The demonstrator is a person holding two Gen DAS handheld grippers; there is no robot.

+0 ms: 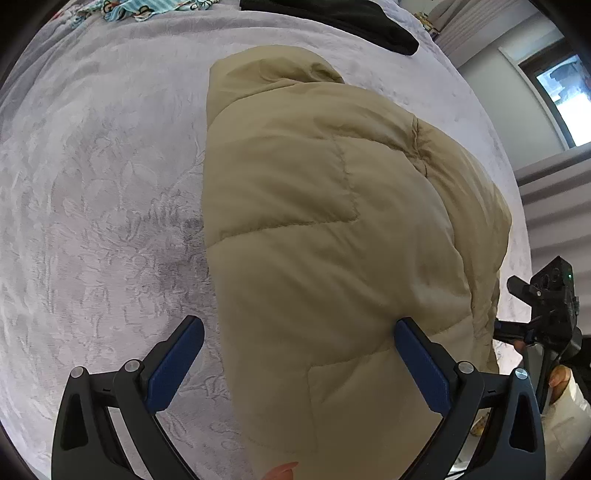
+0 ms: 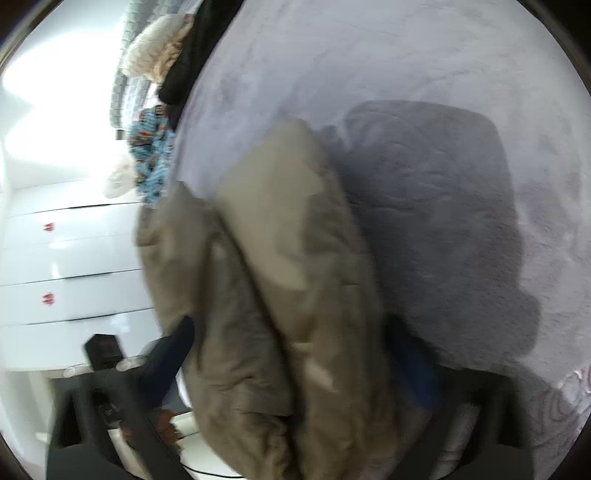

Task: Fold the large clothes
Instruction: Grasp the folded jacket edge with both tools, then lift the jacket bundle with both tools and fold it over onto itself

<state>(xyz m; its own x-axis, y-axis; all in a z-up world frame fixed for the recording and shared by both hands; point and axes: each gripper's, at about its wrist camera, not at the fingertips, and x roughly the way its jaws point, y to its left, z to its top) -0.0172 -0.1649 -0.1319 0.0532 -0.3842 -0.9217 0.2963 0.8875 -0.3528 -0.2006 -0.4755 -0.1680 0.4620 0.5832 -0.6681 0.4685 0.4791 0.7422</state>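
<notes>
A beige puffer jacket (image 1: 332, 229) lies folded on a pale grey blanket (image 1: 92, 206), its hood at the far end. My left gripper (image 1: 299, 332) stands open over the jacket's near left edge: one blue pad (image 1: 177, 365) is above the blanket, the other rests on the jacket. In the left wrist view my right gripper (image 1: 546, 314) sits at the jacket's right side, held by a hand (image 1: 561, 376). The blurred right wrist view shows thick folds of the jacket (image 2: 288, 258) filling the wide gap of the right gripper (image 2: 295, 332); the jaws stand wide and I see no squeeze on the fabric.
A black garment (image 1: 332, 18) and a blue patterned cloth (image 1: 140, 9) lie at the far end of the bed. A window (image 1: 565, 96) is on the right wall. White drawers (image 2: 74, 258) stand beside the bed. The blanket (image 2: 406, 74) stretches beyond the jacket.
</notes>
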